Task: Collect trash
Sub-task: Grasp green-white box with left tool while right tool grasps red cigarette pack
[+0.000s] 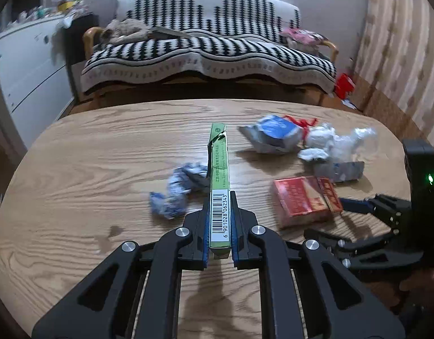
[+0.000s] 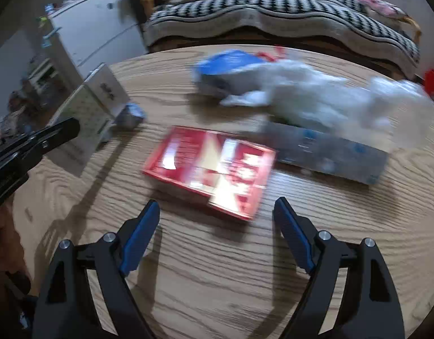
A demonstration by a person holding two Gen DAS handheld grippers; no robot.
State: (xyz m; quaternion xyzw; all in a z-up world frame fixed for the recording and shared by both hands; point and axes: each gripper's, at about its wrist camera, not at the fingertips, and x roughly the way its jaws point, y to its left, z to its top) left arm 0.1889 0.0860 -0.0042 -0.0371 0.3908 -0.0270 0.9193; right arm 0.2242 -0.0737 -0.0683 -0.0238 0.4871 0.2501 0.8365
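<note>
My left gripper [image 1: 220, 197] is shut on a flat green carton [image 1: 219, 180] with a barcode, held edge-up above the wooden table [image 1: 103, 152]; the carton also shows in the right wrist view [image 2: 89, 110]. My right gripper [image 2: 217, 209] is open just short of a red cigarette pack [image 2: 214, 166], which lies flat on the table, also seen in the left wrist view [image 1: 304, 197]. Other trash lies on the table: a crumpled blue-white wrapper [image 1: 177, 189], a blue-grey bag [image 1: 273, 135], crumpled white plastic [image 1: 332, 141] and a flat grey packet [image 2: 332, 152].
A sofa with a black-and-white patterned cover [image 1: 205, 48] stands beyond the table's far edge. A white cabinet [image 1: 27, 65] is at the left. A red object [image 1: 344, 84] lies on the floor at the right. The right wrist view is motion-blurred.
</note>
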